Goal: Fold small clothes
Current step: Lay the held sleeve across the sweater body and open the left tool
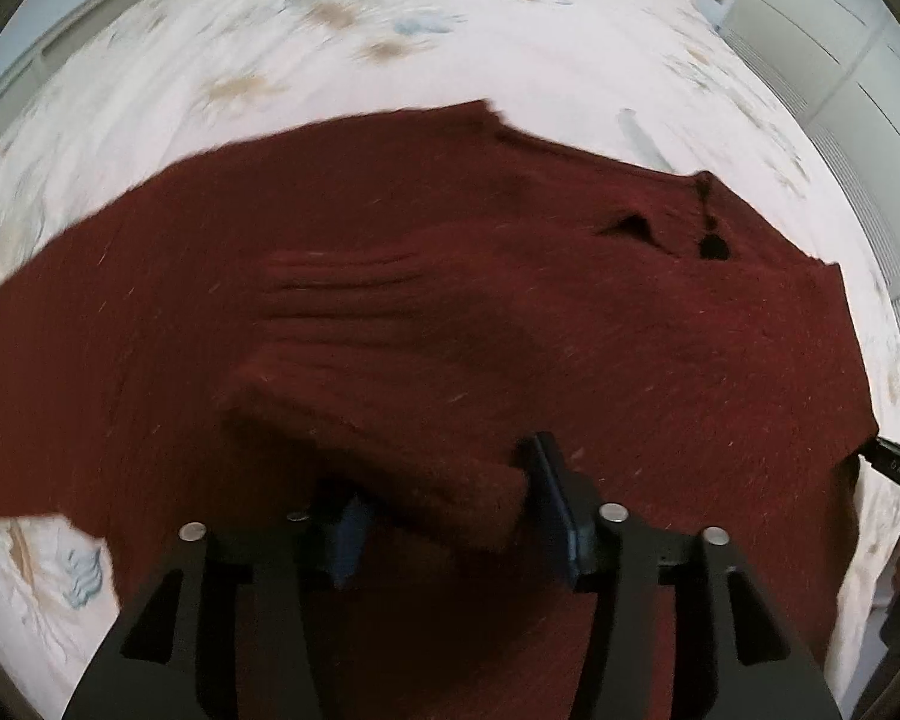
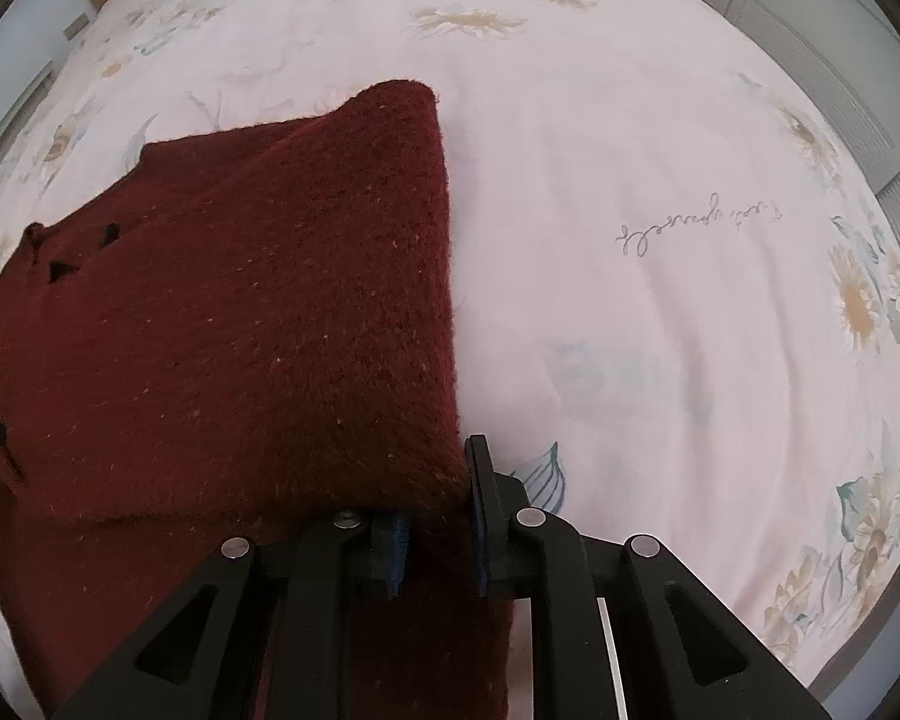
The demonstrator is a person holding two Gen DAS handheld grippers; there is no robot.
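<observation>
- Right tool [image 2: 435, 516]: jaws nearly closed, clamped on the near right corner of the dark red sweater [image 2: 240, 348]. The fabric rises from the pads and drapes away to the left.
- Left tool [image 1: 450, 516]: jaws partly apart. A thick folded cuff or hem of the sweater [image 1: 390, 468] lies between the blue pads [image 1: 561, 516]; whether the pads press on it cannot be told, as this view is blurred.
- Sweater: knitted, dark red with pale flecks. It lies spread over a bed, one layer folded over another, with a straight folded edge on its right side in the right wrist view.
- Neckline: a small opening with a placket [image 1: 705, 222] shows on the far side of the sweater.
- Bed sheet [image 2: 660, 300]: pale pink with a daisy print and a line of cursive script [image 2: 699, 222] to the right of the sweater.
- Surroundings: white cupboard doors [image 1: 840, 48] stand beyond the bed.
</observation>
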